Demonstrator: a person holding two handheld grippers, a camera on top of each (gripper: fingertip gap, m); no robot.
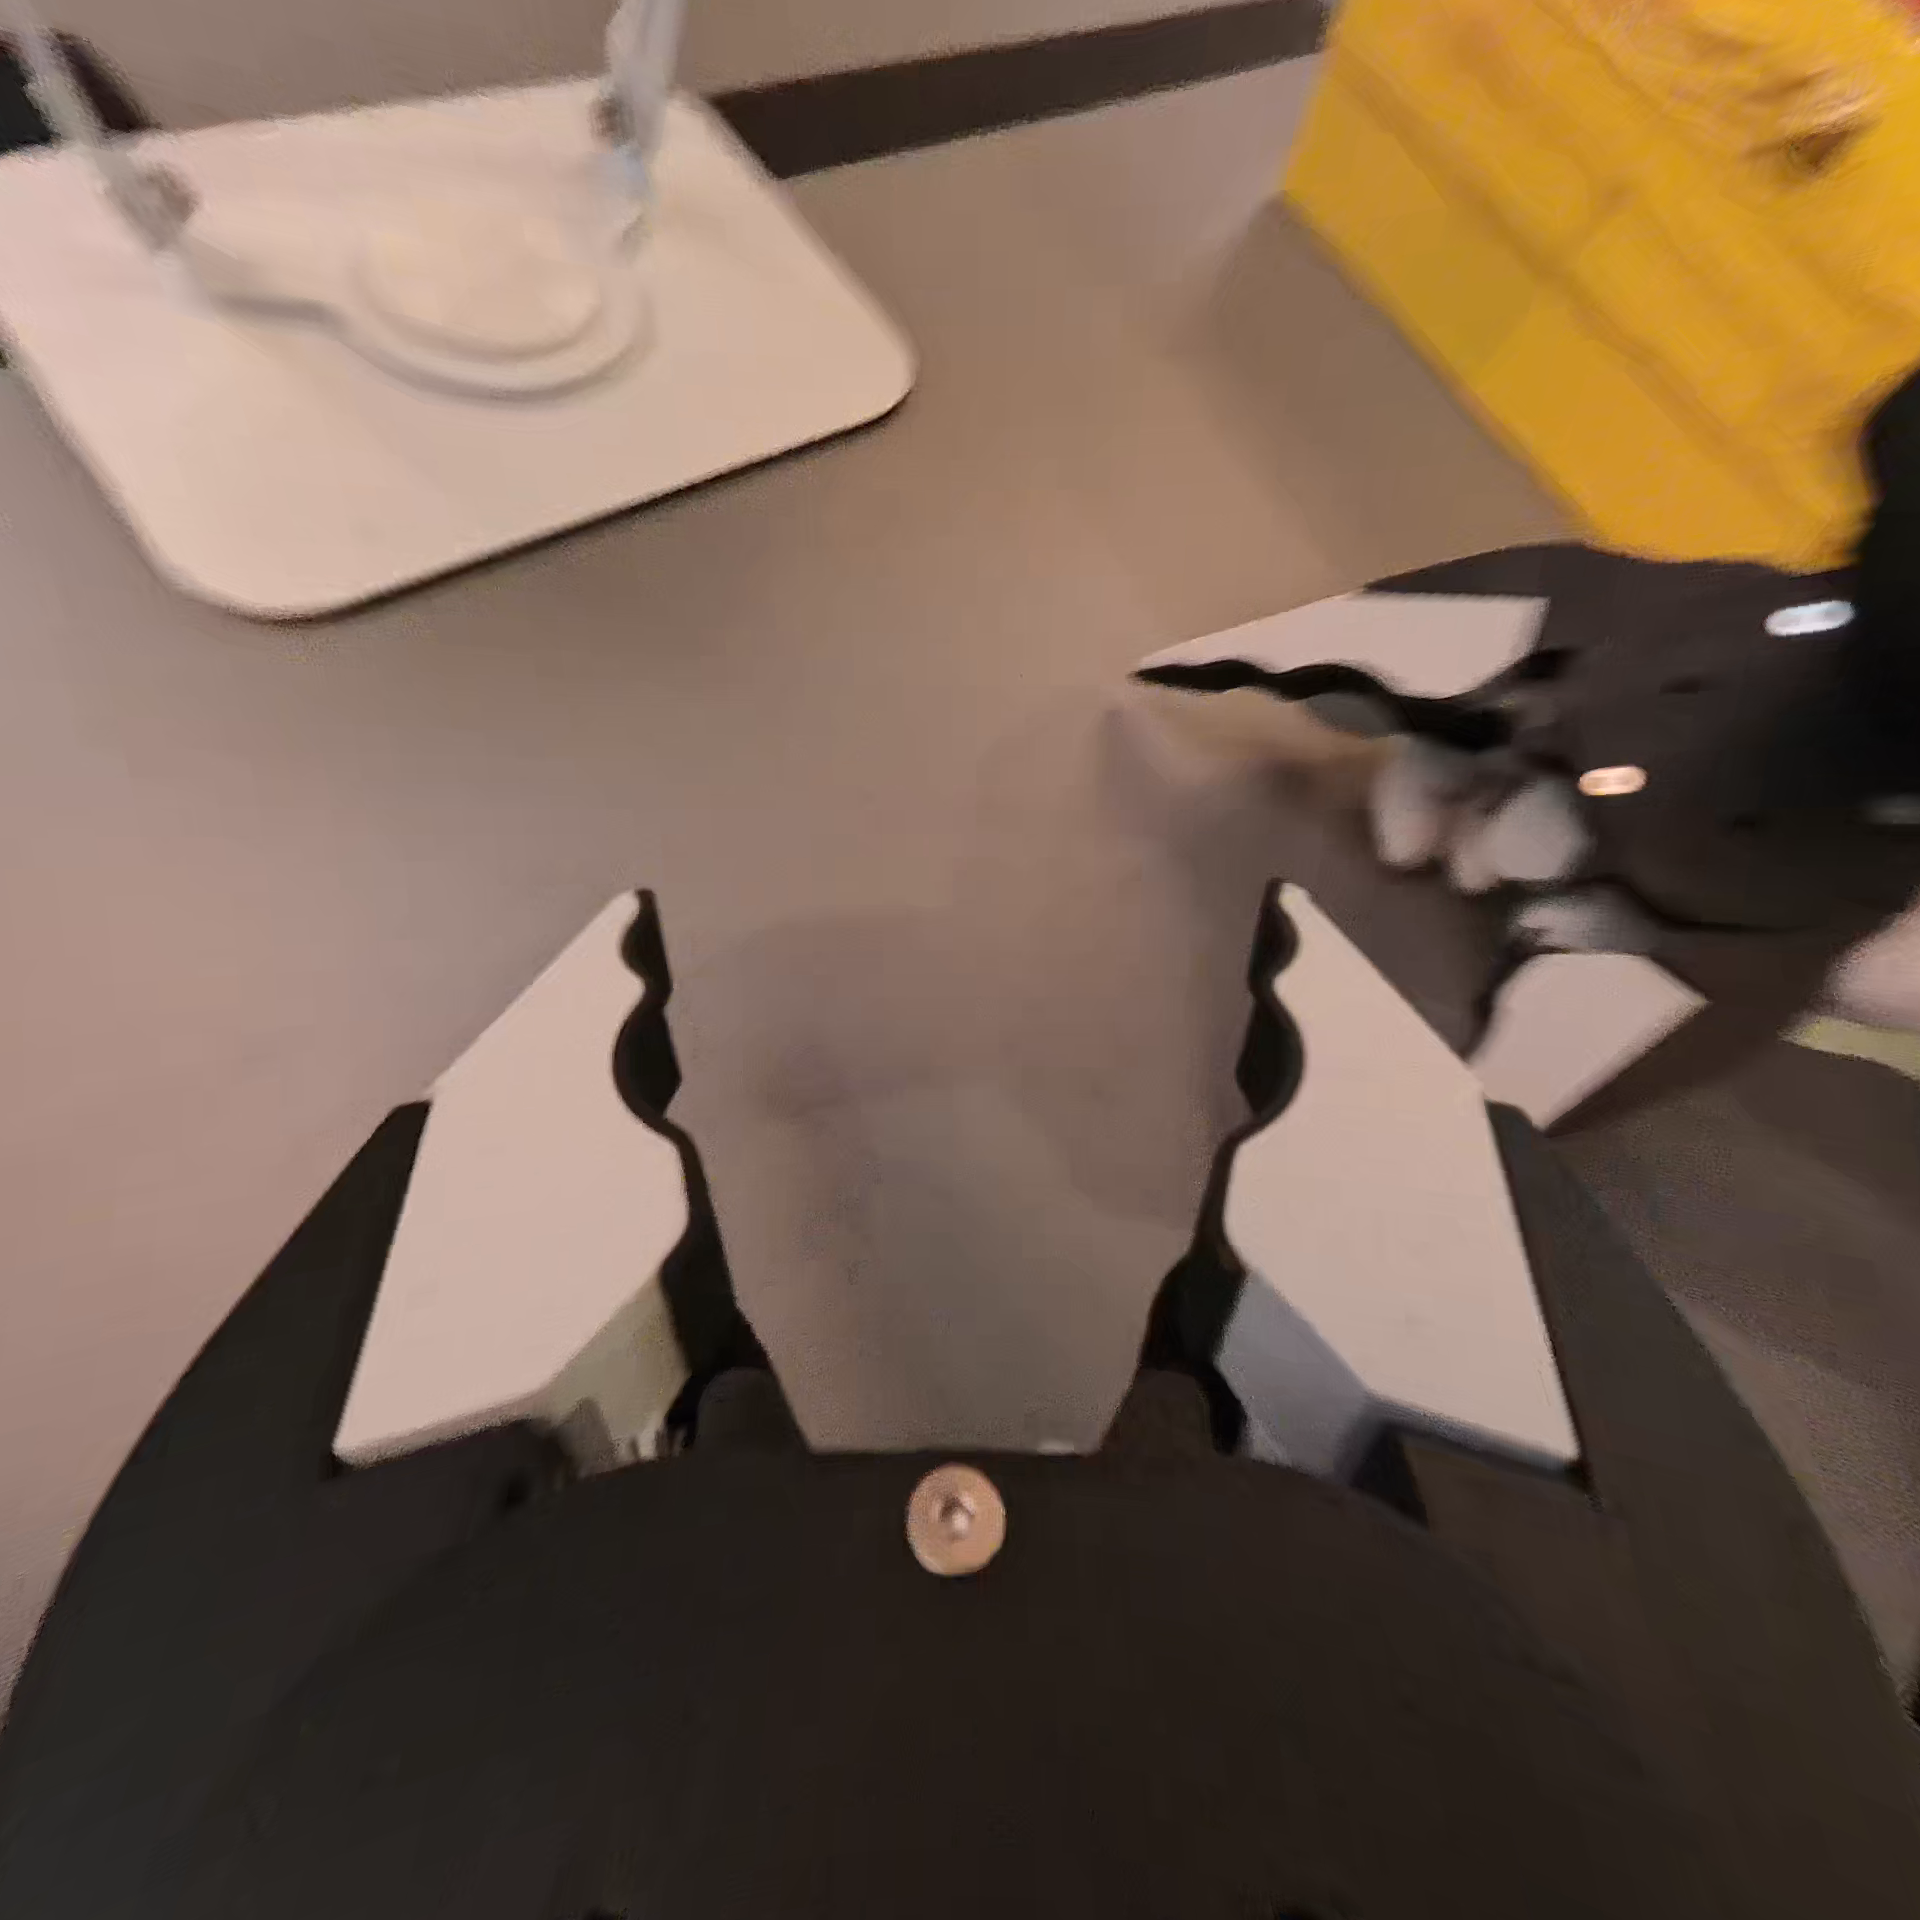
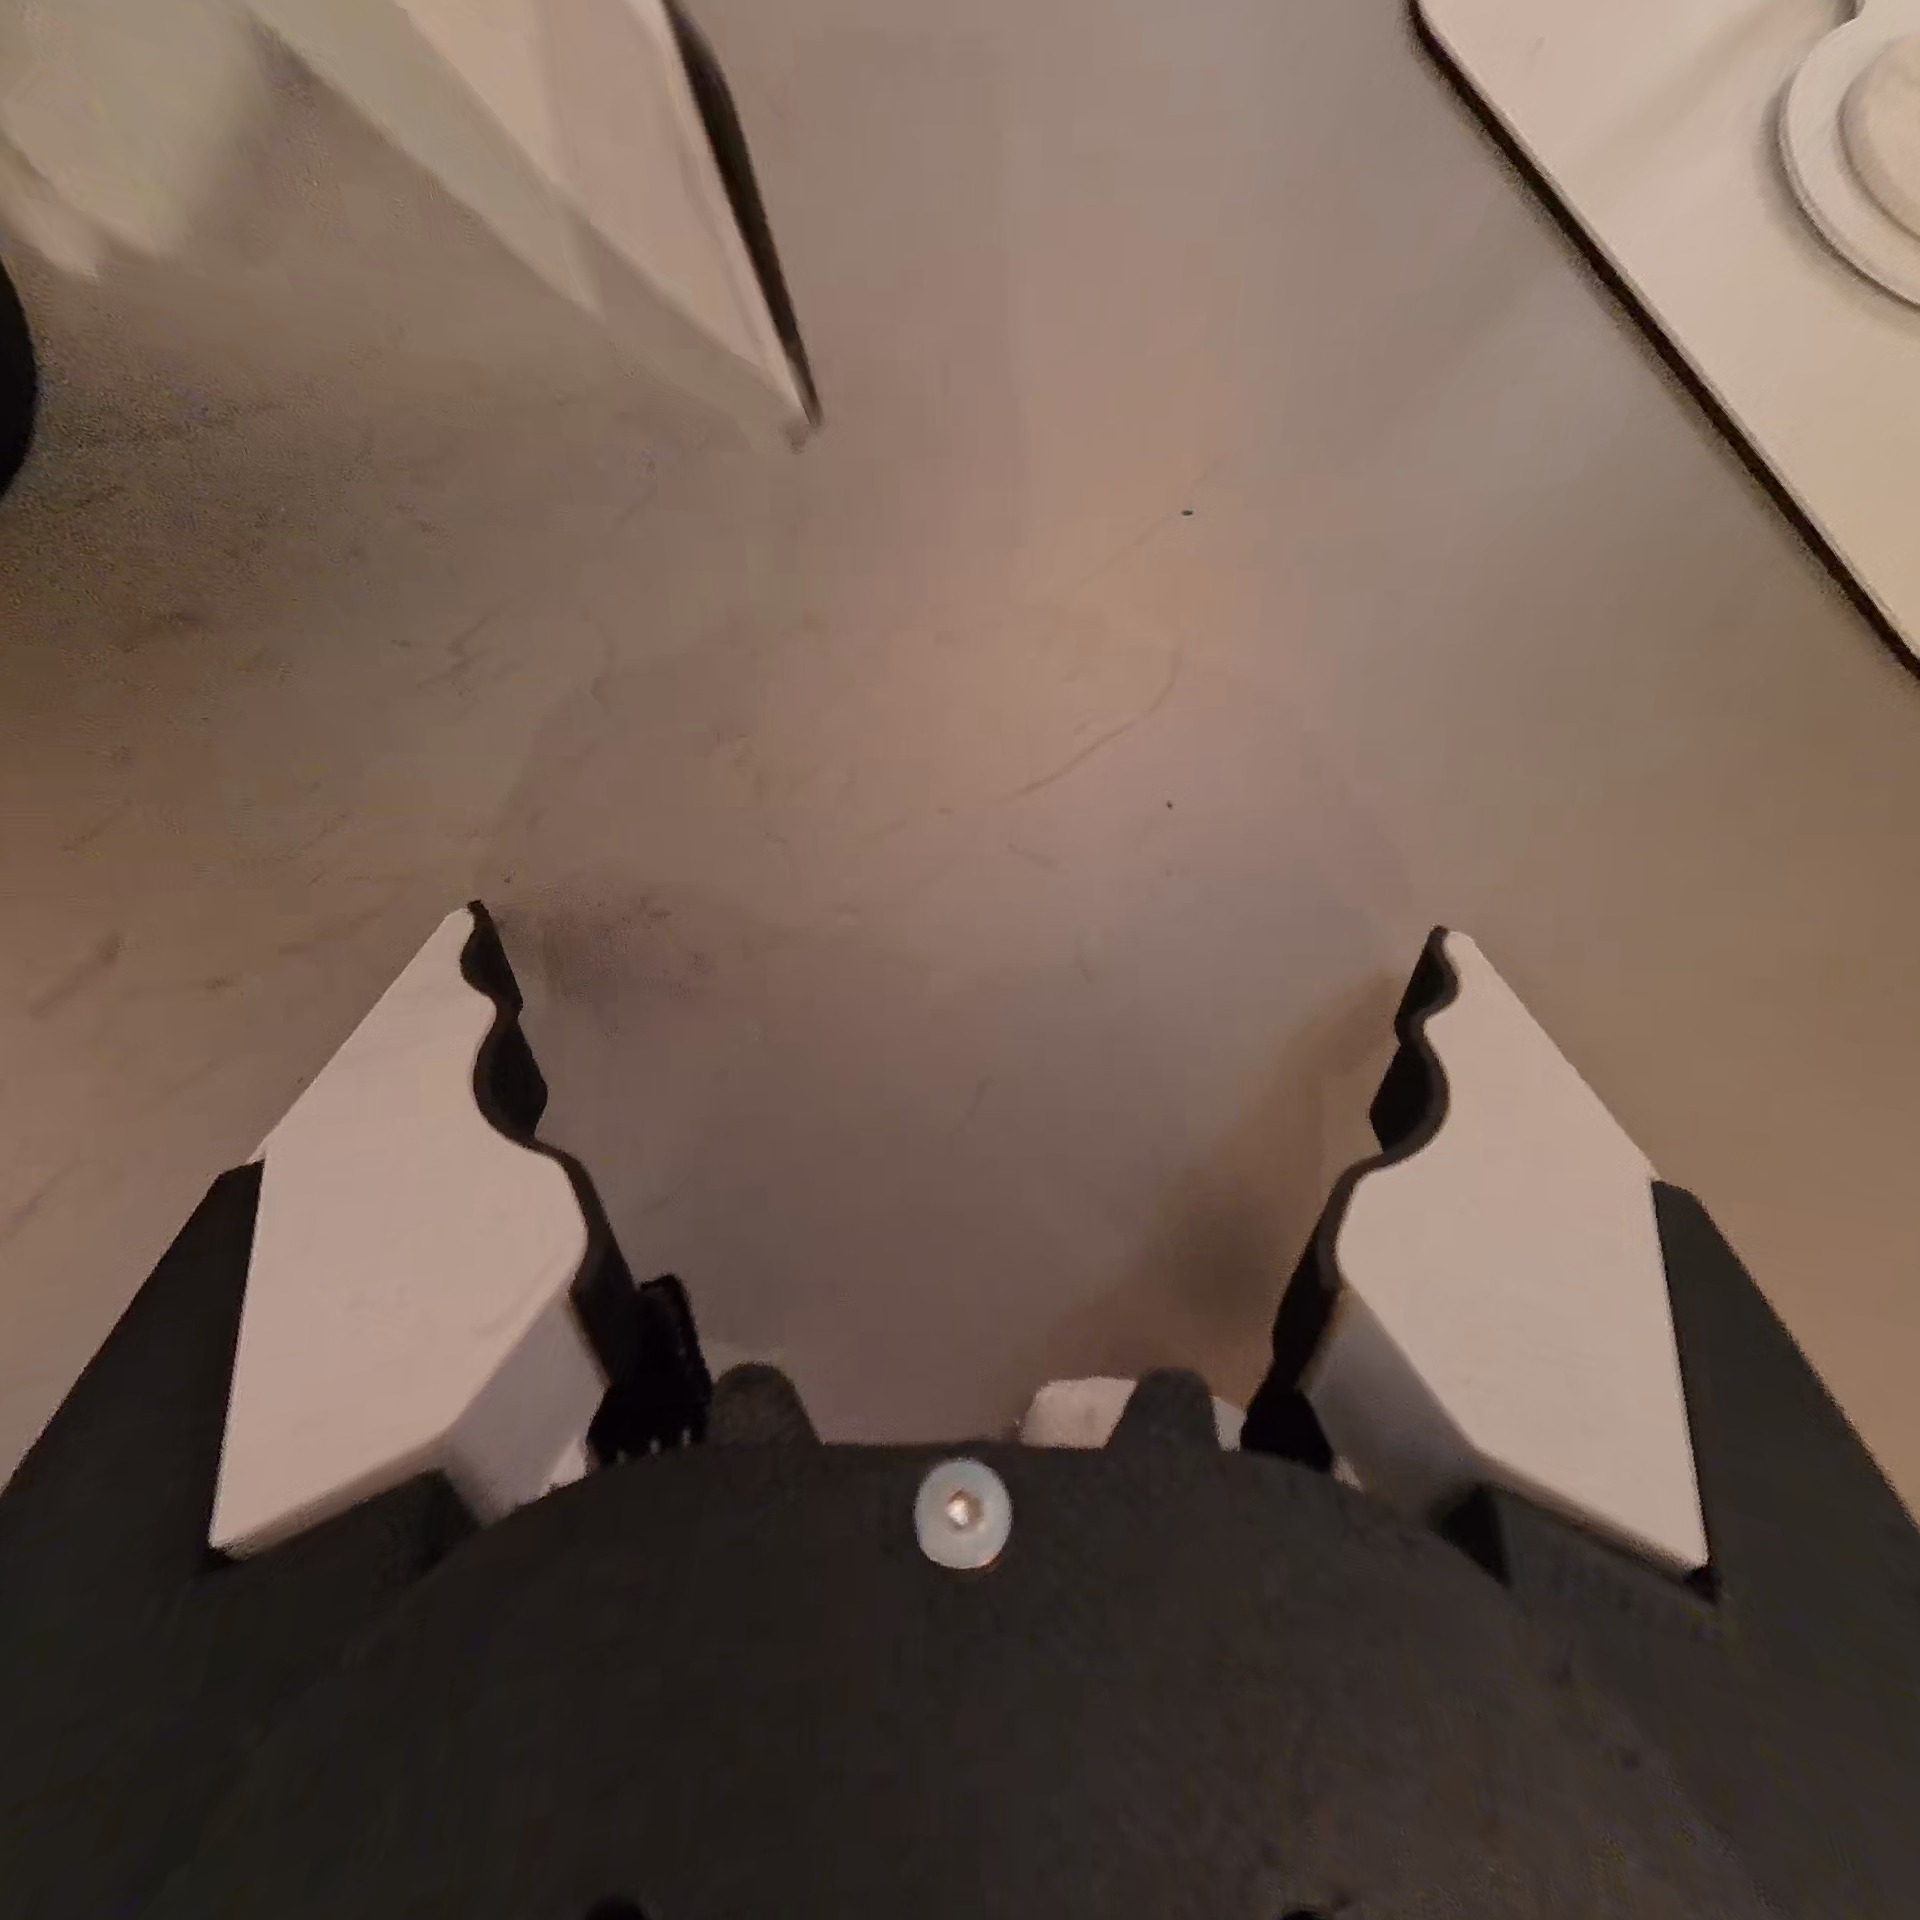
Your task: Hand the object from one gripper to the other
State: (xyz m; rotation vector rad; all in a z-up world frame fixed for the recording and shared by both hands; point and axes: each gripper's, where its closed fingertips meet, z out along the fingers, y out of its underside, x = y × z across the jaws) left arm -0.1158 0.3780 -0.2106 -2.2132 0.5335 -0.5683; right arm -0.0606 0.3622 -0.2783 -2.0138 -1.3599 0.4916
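My left gripper (image 1: 961, 904) is open and empty, held over the grey-brown table (image 1: 831, 727). My right gripper (image 2: 956, 925) is also open and empty over the same table (image 2: 987, 623). In the left wrist view the right gripper (image 1: 1382, 852) comes in from the right, blurred, with its jaws apart. In the right wrist view a white finger (image 2: 582, 187) of the left gripper shows at the upper left. I see no object held in either gripper and none lying between them.
A white flat stand base (image 1: 436, 395) with a clear bracket stands at the back left of the table; it also shows in the right wrist view (image 2: 1662, 260). A yellow box (image 1: 1610, 260) stands at the back right.
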